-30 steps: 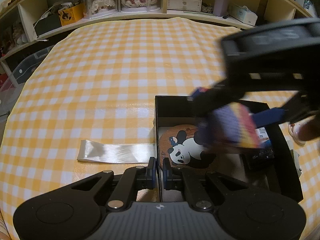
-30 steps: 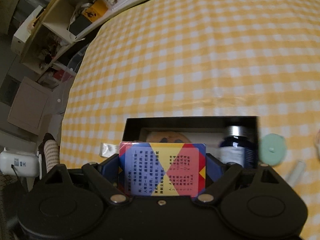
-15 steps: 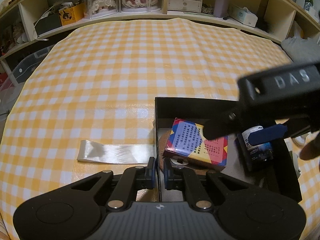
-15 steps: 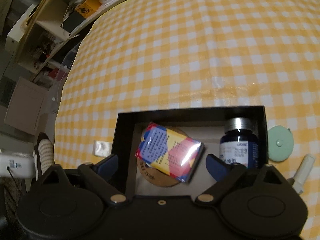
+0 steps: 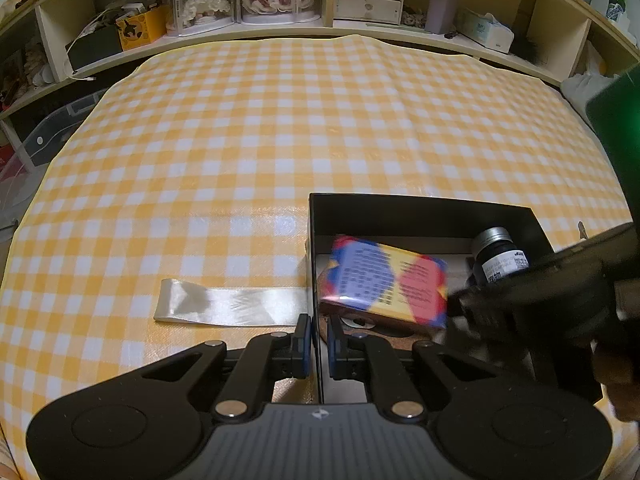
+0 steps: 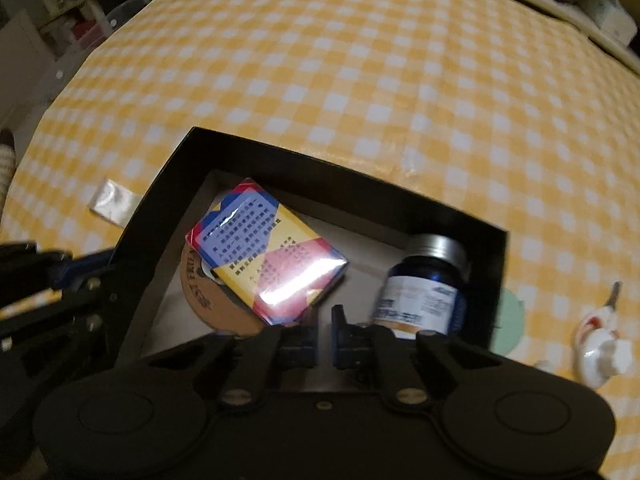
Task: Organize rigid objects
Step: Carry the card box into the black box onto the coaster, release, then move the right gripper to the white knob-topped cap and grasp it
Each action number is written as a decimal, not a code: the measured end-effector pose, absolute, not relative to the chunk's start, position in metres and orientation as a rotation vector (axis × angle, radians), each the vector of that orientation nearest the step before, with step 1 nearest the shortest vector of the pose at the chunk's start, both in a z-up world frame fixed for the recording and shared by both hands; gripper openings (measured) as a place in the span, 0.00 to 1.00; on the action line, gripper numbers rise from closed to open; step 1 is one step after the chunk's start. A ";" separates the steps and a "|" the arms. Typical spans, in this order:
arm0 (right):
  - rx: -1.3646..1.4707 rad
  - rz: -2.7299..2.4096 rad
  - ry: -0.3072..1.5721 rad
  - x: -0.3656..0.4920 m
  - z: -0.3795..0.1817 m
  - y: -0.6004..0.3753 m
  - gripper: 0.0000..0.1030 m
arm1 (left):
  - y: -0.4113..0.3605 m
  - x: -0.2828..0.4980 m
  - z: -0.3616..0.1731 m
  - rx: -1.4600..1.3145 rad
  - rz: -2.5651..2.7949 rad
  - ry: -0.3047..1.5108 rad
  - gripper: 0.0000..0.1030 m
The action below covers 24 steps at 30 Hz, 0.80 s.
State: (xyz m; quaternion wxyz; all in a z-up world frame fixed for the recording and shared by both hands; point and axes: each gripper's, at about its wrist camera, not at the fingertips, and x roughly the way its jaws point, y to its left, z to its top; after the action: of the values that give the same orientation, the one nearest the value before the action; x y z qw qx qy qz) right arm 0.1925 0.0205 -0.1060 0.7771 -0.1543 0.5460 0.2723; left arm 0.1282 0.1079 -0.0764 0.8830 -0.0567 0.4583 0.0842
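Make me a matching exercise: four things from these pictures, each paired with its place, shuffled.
Things:
1. card pack
2. bottle
3. ribbon
4. green disc

Places:
A. on the cloth, beside the box's left wall
B. in the box, on the round coaster
C. on the cloth, outside the box's right wall
D. upright in the box's right corner

Pairs: 1-B, 2-D, 3-A, 4-C

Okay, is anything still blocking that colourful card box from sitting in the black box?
Nothing visible blocks it. The colourful card box already lies inside the black box, resting tilted on a round panda coaster, beside the blue bottle. The right gripper is shut and empty.
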 end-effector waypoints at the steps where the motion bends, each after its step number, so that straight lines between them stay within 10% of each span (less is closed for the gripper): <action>1: -0.308 0.591 1.179 0.195 -0.109 0.019 0.03 | 0.108 0.128 -0.076 -0.118 0.176 0.954 0.09; 14: -0.118 0.680 1.174 0.206 -0.084 -0.022 0.12 | 0.106 0.127 -0.077 -0.134 0.176 0.952 0.08; 24: -0.134 0.762 1.058 0.167 -0.012 -0.072 0.79 | 0.106 0.128 -0.077 -0.132 0.177 0.952 0.08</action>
State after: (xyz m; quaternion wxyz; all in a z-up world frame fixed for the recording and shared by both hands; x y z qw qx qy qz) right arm 0.1675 -0.0717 -0.0119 0.7928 -0.0621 0.4921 0.3541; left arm 0.1275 0.1064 -0.0769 0.8829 -0.0635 0.4574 0.0850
